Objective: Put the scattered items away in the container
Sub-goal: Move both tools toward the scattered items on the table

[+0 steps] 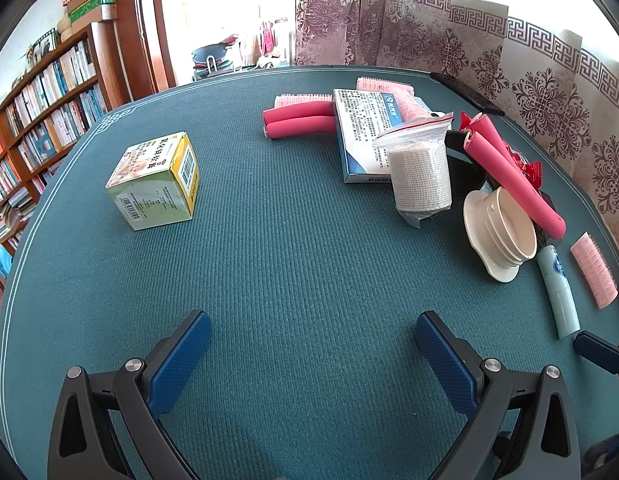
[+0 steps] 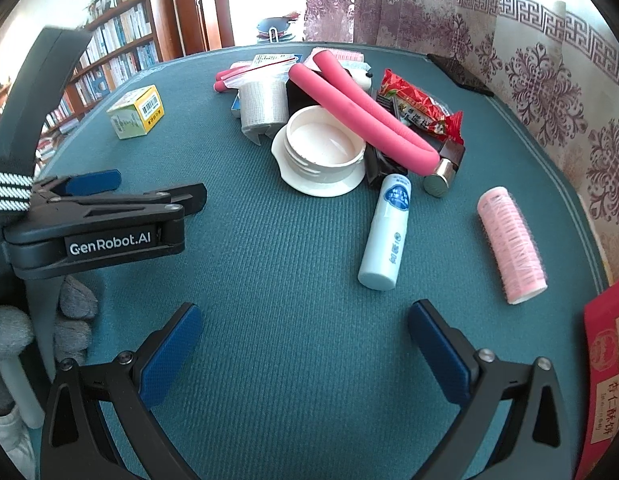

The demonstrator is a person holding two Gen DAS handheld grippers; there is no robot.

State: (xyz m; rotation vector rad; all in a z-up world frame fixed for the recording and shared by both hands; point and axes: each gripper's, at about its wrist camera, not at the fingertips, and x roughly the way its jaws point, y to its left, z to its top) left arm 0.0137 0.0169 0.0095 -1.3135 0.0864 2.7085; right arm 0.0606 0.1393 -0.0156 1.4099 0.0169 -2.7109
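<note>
Both the left gripper (image 1: 313, 330) and right gripper (image 2: 305, 320) hover wide open, empty, over the green cloth desk (image 2: 269, 248). Beyond lie a white-blue plastic tube (image 2: 385, 232), a pink hair roller (image 2: 511, 244), then a white screw-top lid (image 2: 321, 152) and a yellow-green cardboard box (image 1: 155, 180).

Bare green table (image 1: 301, 240) ahead lies free; the clutter pile (image 2: 349, 120) blocks the far right.

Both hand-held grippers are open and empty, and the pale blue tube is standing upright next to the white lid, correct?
Not quite. The tube is lying on its side, not upright; the right wrist view shows this plainly. The rest holds: it lies next to the white lid, and the left hand-held gripper and right hand-held gripper are both open and empty.
</note>
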